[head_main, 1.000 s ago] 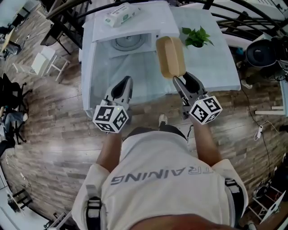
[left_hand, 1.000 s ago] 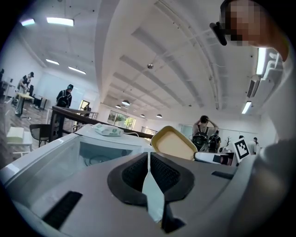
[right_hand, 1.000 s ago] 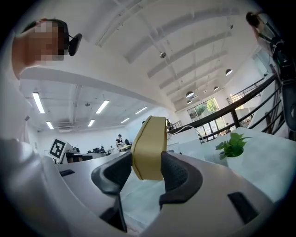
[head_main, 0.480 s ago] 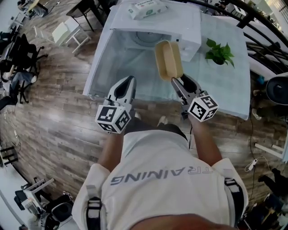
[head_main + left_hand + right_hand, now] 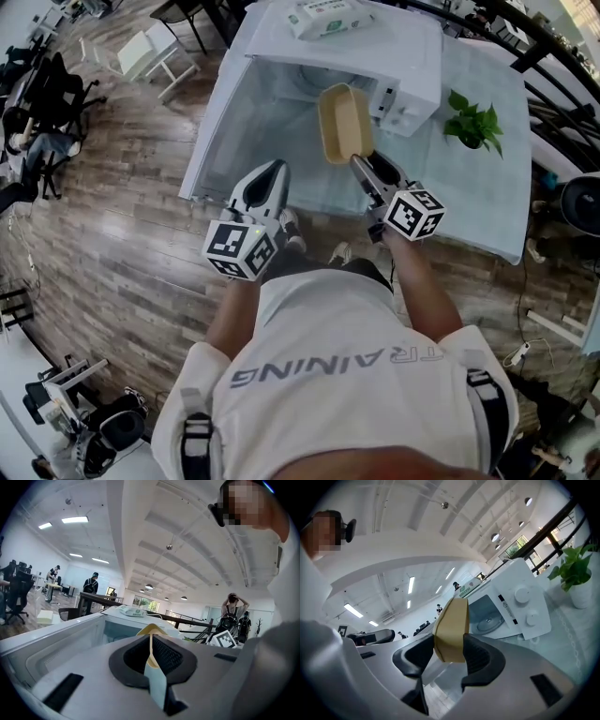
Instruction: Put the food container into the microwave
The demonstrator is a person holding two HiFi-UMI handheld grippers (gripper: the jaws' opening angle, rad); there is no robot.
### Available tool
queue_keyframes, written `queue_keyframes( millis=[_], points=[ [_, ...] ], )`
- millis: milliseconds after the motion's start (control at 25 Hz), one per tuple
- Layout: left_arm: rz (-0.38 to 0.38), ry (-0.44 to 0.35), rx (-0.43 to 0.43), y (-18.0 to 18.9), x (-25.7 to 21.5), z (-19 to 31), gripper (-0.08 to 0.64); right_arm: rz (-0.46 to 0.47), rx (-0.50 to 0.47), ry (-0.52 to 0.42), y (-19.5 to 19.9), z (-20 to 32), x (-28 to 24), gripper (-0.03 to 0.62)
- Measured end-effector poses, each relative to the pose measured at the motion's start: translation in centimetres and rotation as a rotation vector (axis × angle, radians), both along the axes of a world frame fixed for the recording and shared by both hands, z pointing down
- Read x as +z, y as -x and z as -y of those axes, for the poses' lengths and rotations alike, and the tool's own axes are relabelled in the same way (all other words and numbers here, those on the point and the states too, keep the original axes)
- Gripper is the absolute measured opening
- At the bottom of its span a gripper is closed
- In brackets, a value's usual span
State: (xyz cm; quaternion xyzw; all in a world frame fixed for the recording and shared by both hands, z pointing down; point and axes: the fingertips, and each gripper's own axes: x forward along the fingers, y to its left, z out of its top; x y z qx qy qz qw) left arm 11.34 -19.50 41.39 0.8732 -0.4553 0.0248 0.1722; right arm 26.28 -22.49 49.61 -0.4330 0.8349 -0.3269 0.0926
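Observation:
A tan oval food container (image 5: 345, 124) is held by its near end in my right gripper (image 5: 362, 163), which is shut on it. It hangs just before the open mouth of the white microwave (image 5: 412, 66), far end toward the cavity and its glass turntable (image 5: 305, 82). In the right gripper view the container (image 5: 451, 630) stands between the dark pads, the microwave (image 5: 520, 606) beyond it. My left gripper (image 5: 271, 175) hovers lower left beside the open door (image 5: 225, 122), holding nothing. Its jaws (image 5: 151, 660) stand shut with a thin slit.
A pack of wet wipes (image 5: 330, 17) lies on top of the microwave. A small potted plant (image 5: 473, 127) stands to its right on the pale tablecloth (image 5: 487, 206). The open door swings out to the left. Chairs and desks stand on the wooden floor at the far left.
My right gripper has carried the container lower and closer to the microwave's mouth, rolling it somewhat. My left gripper has stayed near the door's front edge.

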Motion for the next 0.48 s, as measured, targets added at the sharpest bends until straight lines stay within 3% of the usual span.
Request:
queue_keyframes(
  millis=[320,480],
  points=[
    [-0.012,0.016,0.003,1.5,1.2,0.9,0.044,0.048,0.023,0.084,2.4,4.2,2.4,0.213],
    [0.043,0.004,0.021,1.7,1.7,1.1,0.044,0.046,0.029,0.126,3.2,5.8,3.7,0.213]
  ],
)
